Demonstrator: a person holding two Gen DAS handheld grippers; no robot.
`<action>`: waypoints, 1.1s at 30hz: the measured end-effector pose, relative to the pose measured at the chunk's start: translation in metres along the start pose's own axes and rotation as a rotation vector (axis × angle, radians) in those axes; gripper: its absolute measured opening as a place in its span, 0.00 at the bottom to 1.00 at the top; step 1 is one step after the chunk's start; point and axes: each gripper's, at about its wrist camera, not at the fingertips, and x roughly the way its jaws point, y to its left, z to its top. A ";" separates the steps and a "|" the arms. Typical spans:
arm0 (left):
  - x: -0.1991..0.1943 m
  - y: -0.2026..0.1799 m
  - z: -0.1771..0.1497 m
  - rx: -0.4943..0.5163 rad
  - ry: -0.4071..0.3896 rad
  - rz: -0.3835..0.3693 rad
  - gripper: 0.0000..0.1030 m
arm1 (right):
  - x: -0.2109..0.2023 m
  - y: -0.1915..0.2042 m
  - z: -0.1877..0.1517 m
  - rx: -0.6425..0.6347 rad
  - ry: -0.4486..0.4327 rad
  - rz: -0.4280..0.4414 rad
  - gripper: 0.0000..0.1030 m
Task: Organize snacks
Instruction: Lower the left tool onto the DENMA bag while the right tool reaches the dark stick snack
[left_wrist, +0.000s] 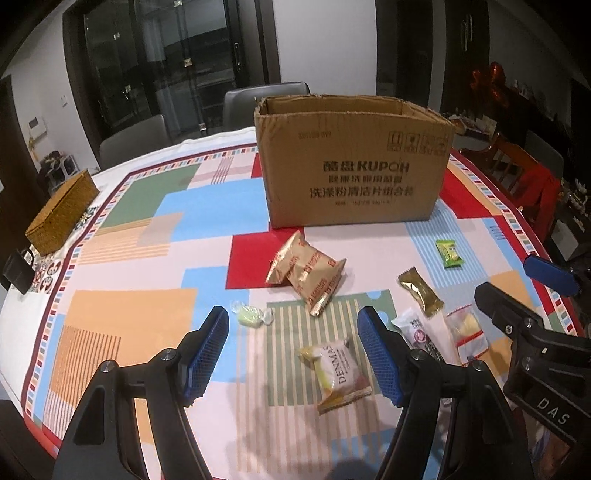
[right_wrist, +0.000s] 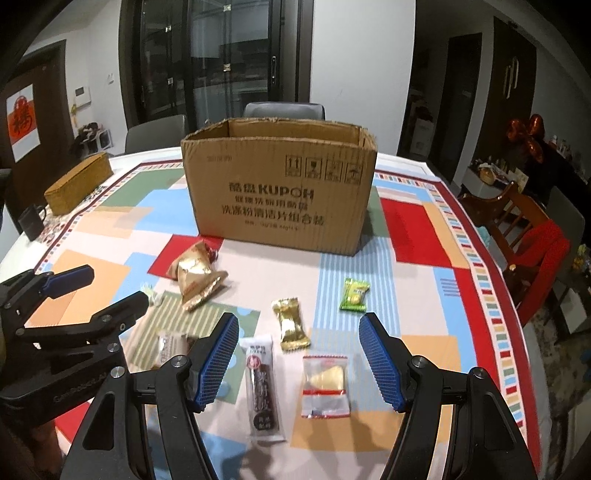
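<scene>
Right now, nothing is held. The left tongs (left_wrist: 291, 354) are held partly open, and so are the right tongs (right_wrist: 299, 358). The snacks are spread on the worktop (left_wrist: 147, 266) in front of the open cardboard box (left_wrist: 354, 166), which is farther back. A white snack pack (left_wrist: 341, 373) is seen just under the left tongs, between the blue pads, with its long side tilted across the gap. A dark long bar (right_wrist: 264, 387) and a clear pack (right_wrist: 325, 386) are seen between the right pads; the bar's long side is pointed toward the box. Each pack is probably best picked up by the tongs above it.
</scene>
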 end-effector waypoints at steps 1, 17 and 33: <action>0.001 0.000 -0.001 0.001 0.002 -0.003 0.69 | 0.001 0.000 -0.002 0.000 0.004 0.003 0.67; 0.015 -0.010 -0.018 0.005 0.059 -0.038 0.69 | 0.013 0.007 -0.028 -0.038 0.050 0.059 0.62; 0.038 -0.016 -0.035 0.022 0.121 -0.042 0.68 | 0.039 0.013 -0.045 -0.055 0.170 0.123 0.50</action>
